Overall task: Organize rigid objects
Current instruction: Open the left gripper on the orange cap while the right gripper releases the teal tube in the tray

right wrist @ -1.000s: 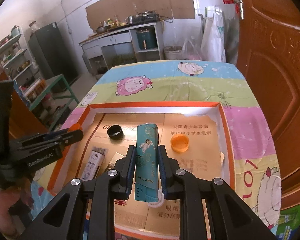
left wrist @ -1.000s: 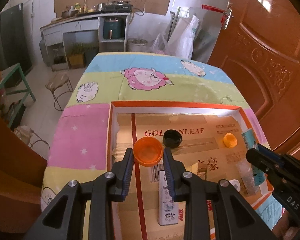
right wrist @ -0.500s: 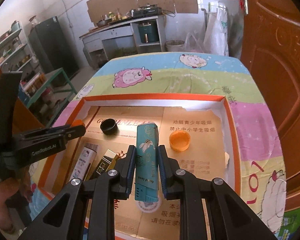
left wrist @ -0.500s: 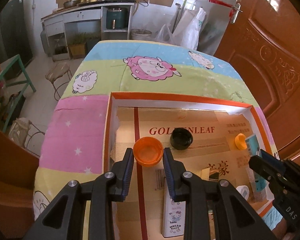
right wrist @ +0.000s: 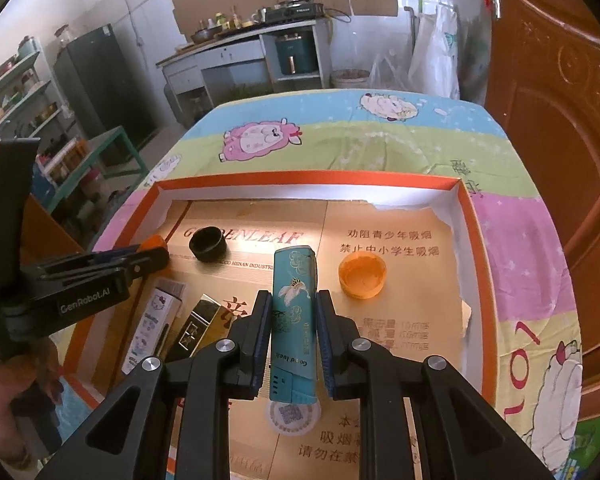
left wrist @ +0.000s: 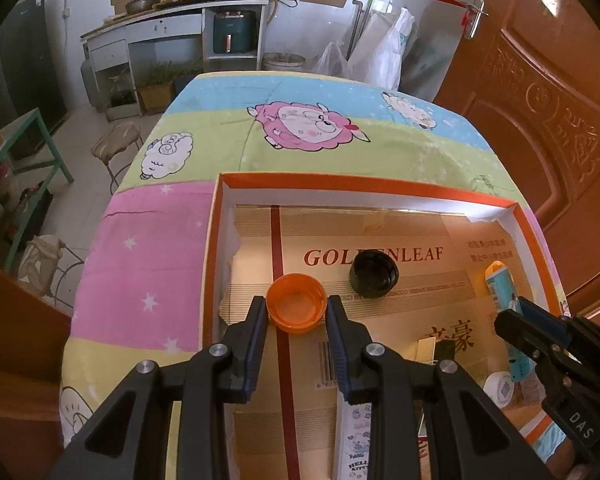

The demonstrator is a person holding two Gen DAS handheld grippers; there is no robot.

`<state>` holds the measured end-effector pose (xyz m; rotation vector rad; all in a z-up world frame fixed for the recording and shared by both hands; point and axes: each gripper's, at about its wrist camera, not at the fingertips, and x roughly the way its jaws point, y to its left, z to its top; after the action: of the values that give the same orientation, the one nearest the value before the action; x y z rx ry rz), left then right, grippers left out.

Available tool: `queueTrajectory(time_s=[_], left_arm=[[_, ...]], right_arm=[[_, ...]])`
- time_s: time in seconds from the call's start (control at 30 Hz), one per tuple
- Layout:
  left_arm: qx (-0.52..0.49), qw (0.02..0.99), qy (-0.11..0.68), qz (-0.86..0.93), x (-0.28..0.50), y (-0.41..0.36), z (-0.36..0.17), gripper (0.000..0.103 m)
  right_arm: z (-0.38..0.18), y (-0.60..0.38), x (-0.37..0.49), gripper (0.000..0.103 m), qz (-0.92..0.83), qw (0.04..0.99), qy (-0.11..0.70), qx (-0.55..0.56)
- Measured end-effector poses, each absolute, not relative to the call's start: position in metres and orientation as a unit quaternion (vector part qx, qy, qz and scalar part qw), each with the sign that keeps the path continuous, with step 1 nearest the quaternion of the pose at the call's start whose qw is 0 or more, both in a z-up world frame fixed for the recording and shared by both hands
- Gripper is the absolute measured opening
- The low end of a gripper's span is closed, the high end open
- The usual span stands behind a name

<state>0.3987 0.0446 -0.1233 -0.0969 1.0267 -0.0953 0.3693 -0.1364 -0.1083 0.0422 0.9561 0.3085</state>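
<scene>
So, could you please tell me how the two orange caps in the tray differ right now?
One orange cap sits between the left gripper fingers, which are shut on it; the other orange cap lies free on the tray floor, beside the right gripper and its teal lighter. The gripped cap is the deeper orange, the free one paler. Both are round, open side up.

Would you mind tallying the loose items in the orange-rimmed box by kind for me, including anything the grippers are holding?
Orange plastic caps: 2, one in the left gripper as the held orange cap, one loose orange cap
Black plastic cap: 1
Slim printed boxes: 3, the teal box in the right gripper, the white cartoon box, the black-and-gold box
White round disc: 1
Total: 7
</scene>
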Motion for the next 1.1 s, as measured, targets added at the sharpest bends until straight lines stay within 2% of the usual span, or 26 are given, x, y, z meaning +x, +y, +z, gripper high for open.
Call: queueTrajectory(time_s=[0.97,1.07,1.1], left_arm=[[-0.027,0.878,0.477,-0.040,0.393,0.039,-0.132,0.030],[-0.024,0.881,0.471,-0.038,0.391,0.038,-0.129,0.030],[-0.021,0.882,0.469,-0.037,0.389,0.038,-0.127,0.030]], right_arm=[[-0.129,-0.135,0.375,0.023,0.138,0.867,0.478,0.021],[-0.128,-0.135,0.375,0.030,0.140,0.867,0.477,0.020],[-0.128,-0.134,0.374,0.036,0.143,0.867,0.476,0.020]])
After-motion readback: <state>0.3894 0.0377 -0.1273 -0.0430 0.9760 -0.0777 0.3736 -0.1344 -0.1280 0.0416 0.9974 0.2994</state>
